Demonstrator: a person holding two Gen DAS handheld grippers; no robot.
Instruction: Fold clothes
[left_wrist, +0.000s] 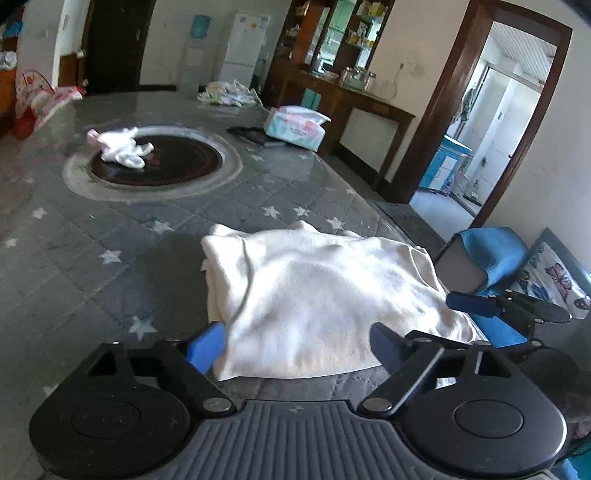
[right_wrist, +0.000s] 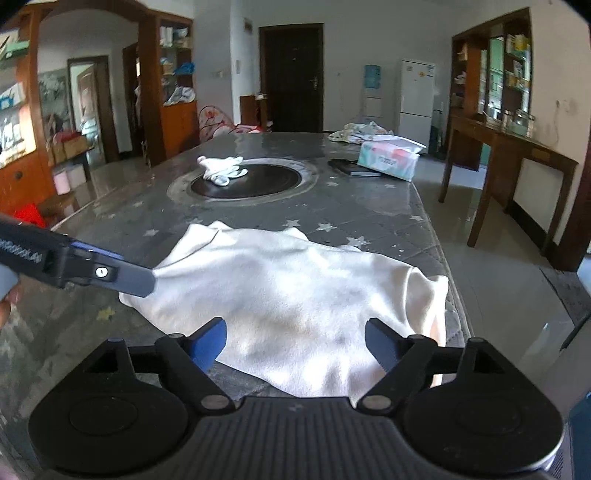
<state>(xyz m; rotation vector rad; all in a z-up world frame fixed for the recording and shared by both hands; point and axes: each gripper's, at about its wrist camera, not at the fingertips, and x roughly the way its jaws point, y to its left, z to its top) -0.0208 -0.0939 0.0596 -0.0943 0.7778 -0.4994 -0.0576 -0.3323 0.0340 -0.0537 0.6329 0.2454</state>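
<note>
A cream-white folded garment (left_wrist: 325, 295) lies on the grey star-patterned table (left_wrist: 110, 229), near its front edge. In the right wrist view the garment (right_wrist: 295, 295) has its right side drooping over the table's corner. My left gripper (left_wrist: 297, 345) is open, one finger on each side of the garment's near hem, and the pads are not pressing on it. My right gripper (right_wrist: 295, 343) is open too, spanning the near edge of the cloth. A finger (right_wrist: 129, 278) of the left gripper reaches in from the left to the garment's left edge.
A small white and pink cloth bundle (left_wrist: 122, 147) sits on the dark round inset (left_wrist: 177, 162) mid-table. A tissue box (left_wrist: 295, 127), a flat dark object (left_wrist: 247, 134) and a pile of clothes (left_wrist: 229, 94) lie farther back. A blue chair (left_wrist: 487, 258) stands at the right.
</note>
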